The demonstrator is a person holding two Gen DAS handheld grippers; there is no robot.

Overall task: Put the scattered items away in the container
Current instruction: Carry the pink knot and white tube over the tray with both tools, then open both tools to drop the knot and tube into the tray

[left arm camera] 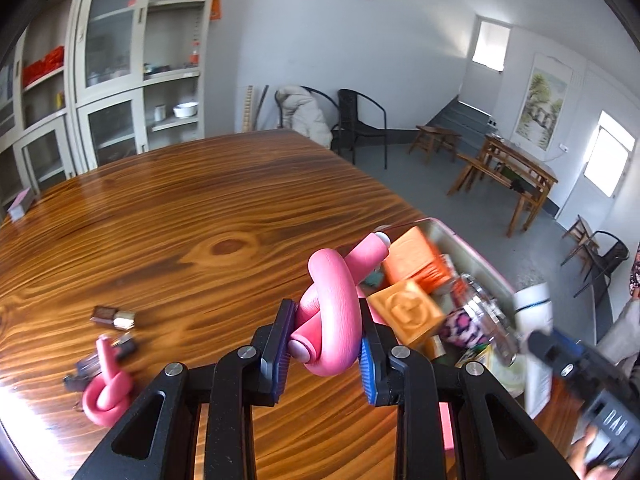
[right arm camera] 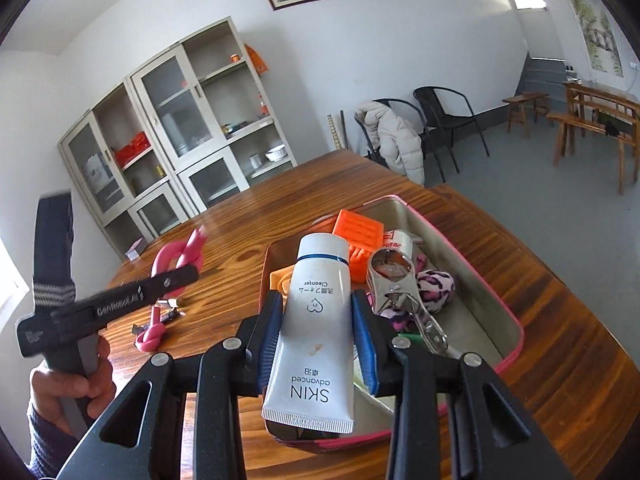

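Our left hand-held gripper (left arm camera: 326, 350) pinches a knotted pink foam curler rod (left arm camera: 332, 312) across its loop, just short of the pink-rimmed metal container (right arm camera: 484, 300); it looks light and squashy, so we judge a mid-knot hold safest. Our right hand-held gripper (right arm camera: 316, 332) clamps a white soft-plastic cleanser tube (right arm camera: 316, 320) at mid-body above the container on the wooden counter (left arm camera: 180, 216); it seems slick.

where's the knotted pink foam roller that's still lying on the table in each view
Left wrist: the knotted pink foam roller lies on the wooden table at lower left, beside small cosmetic items.
Right wrist: left of centre, behind the left gripper.
Shared landmark: the pink-rimmed tin, to the roller's right in both views.
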